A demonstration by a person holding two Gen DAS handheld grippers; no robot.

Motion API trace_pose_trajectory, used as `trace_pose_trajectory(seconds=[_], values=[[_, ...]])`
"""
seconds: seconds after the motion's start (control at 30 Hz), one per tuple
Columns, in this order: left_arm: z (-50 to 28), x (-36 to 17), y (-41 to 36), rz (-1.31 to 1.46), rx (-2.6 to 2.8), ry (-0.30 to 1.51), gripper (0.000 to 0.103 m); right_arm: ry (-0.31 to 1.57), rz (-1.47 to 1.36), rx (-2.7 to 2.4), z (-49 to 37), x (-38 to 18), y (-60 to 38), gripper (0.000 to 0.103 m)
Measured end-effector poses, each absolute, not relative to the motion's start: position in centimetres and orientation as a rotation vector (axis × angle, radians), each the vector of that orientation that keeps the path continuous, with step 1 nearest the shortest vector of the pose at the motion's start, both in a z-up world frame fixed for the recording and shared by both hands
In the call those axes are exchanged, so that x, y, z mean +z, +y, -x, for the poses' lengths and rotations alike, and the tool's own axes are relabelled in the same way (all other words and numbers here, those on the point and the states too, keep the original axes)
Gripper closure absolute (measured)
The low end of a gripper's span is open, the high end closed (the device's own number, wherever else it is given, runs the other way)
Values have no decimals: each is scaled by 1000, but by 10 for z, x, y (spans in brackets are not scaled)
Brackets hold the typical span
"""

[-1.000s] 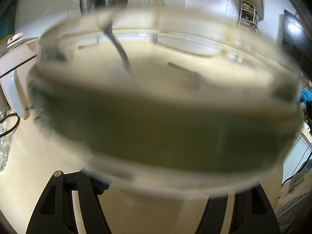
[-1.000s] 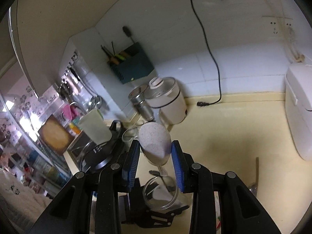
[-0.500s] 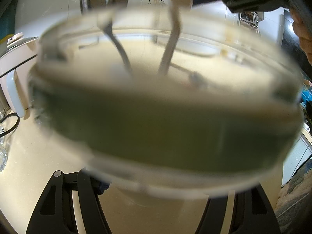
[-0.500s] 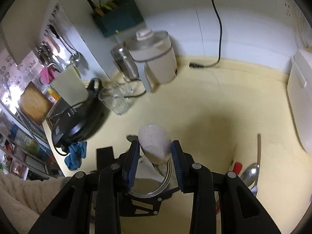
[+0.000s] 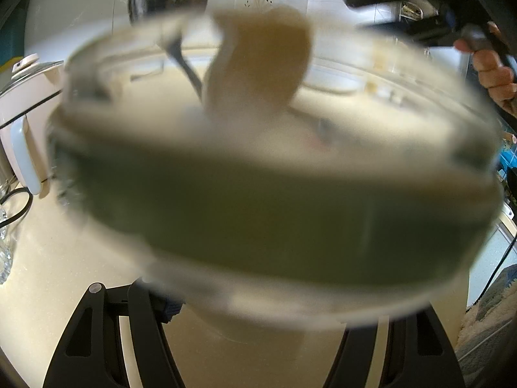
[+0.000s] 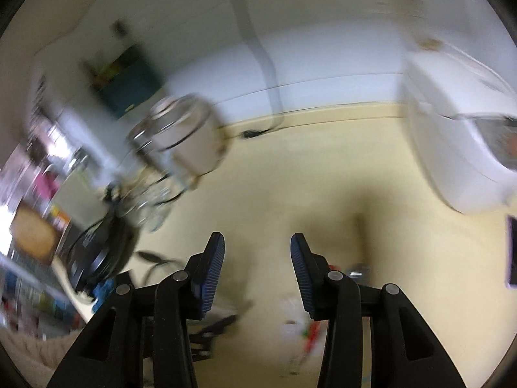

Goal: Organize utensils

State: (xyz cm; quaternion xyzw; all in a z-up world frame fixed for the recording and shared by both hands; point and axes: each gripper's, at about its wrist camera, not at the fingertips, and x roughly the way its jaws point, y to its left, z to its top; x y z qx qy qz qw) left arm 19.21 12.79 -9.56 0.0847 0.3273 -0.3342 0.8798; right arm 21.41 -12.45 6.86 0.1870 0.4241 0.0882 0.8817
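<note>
My left gripper (image 5: 258, 339) is shut on a clear glass jar (image 5: 258, 194) that fills the left wrist view, blurred by closeness. A metal spoon (image 5: 190, 74) stands in the jar, bowl end up. A pale beige spoon (image 5: 261, 64) now leans in the jar beside it, free of any grip. My right gripper (image 5: 404, 9) hangs above the jar's far right rim, held by a hand (image 5: 494, 68). In the blurred right wrist view the right gripper (image 6: 257, 245) has its jaws opening, and nothing sits between the blue pads (image 6: 210, 268).
On the cream counter (image 6: 323, 177) stand a white cooker (image 6: 190, 142), a drinking glass (image 6: 152, 210) and a black appliance (image 6: 103, 252) at the left. A white appliance (image 6: 452, 148) is at the right. Blurred loose utensils (image 6: 311, 339) lie near the front.
The right gripper carried the pale spoon down into the jar, let go of it and drew back with its jaws spreading. The left gripper and jar stayed still.
</note>
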Motion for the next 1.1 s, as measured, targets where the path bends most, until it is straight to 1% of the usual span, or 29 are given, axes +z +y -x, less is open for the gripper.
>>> trace_pose_trajectory(seconds=[0.17, 0.3, 0.47, 0.63, 0.77, 0.97, 1.1], values=[[-192, -96, 128, -176, -697, 682, 32, 892, -453, 3, -204, 52, -186, 60], [-192, -95, 128, -176, -696, 682, 32, 936, -468, -39, -202, 32, -204, 60], [-192, -95, 127, -176, -697, 682, 32, 1057, -444, -8, -209, -11, -187, 60], [-192, -95, 128, -176, -697, 683, 32, 1166, -511, 68, -217, -60, -164, 60], [-192, -95, 127, -174, -698, 683, 32, 1269, -486, 93, -223, -89, -144, 60], [-190, -95, 124, -167, -700, 687, 32, 1316, -387, 36, -228, -110, -134, 60], [-192, -96, 124, -166, -701, 688, 32, 1272, -305, -1, -238, -110, -134, 60]])
